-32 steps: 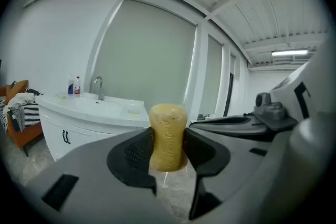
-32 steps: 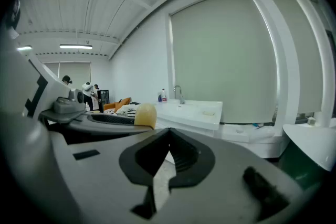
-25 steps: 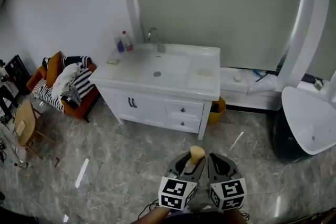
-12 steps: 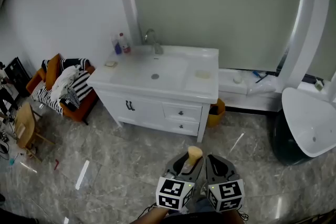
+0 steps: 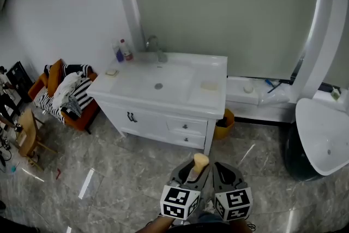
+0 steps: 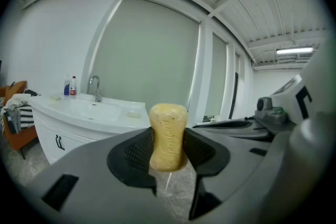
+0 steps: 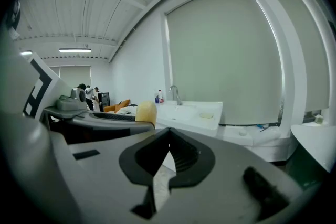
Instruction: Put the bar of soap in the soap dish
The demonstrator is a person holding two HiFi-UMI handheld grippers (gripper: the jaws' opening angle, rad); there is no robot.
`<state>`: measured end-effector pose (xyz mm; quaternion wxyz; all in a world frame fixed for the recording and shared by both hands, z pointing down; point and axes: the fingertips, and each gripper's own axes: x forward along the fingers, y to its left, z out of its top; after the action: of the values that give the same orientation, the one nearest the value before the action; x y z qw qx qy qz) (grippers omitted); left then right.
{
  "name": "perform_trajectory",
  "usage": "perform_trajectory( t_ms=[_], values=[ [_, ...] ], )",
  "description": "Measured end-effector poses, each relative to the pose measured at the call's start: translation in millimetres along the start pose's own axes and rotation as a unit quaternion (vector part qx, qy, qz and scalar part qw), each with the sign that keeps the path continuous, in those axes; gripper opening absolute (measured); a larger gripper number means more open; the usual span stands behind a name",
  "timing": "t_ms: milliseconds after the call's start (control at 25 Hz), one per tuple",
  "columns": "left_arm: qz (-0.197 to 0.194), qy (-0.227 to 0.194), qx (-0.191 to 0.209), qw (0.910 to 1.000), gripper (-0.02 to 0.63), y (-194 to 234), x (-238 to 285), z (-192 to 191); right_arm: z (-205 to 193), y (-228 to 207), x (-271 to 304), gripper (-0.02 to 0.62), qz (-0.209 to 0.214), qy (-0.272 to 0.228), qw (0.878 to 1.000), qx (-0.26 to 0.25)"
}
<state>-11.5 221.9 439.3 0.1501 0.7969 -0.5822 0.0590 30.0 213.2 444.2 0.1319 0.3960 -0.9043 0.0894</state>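
A yellow bar of soap (image 6: 168,136) stands upright between the black pads of my left gripper (image 6: 169,140), which is shut on it. In the head view, the soap (image 5: 200,161) and left gripper (image 5: 197,168) are at the bottom edge, over the grey marble floor. My right gripper (image 5: 223,170) is close beside it on the right, its jaws (image 7: 168,136) shut with nothing in them. Ahead is a white vanity (image 5: 142,101) with a basin. A small pale dish-like thing (image 5: 209,85) lies on the counter right of the basin. A small yellowish thing (image 5: 111,72) lies at the counter's left end.
A faucet (image 5: 154,46) and two bottles (image 5: 122,51) are at the vanity's back left. An orange sofa with striped clothes (image 5: 65,93) and a wooden chair (image 5: 27,131) are at the left. A yellow bin (image 5: 222,117) stands right of the vanity, a big white tub (image 5: 322,133) further right.
The vanity sits lower in the head view than before. Both grippers stay side by side at the bottom edge. The soap is still held.
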Motion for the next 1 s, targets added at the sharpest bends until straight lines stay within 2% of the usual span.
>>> perform_trajectory(
  t_ms=[480,1000],
  values=[
    [0.031,0.013,-0.004,0.9994,0.183,19.2,78.7,22.7,19.7,-60.1,57.3,0.012,0.033,0.004,0.999,0.012],
    [0.053,0.018,-0.003,0.9984,0.183,6.1,135.7,38.0,28.9,-123.4,74.9,0.012,0.051,-0.004,0.998,0.025]
  ],
)
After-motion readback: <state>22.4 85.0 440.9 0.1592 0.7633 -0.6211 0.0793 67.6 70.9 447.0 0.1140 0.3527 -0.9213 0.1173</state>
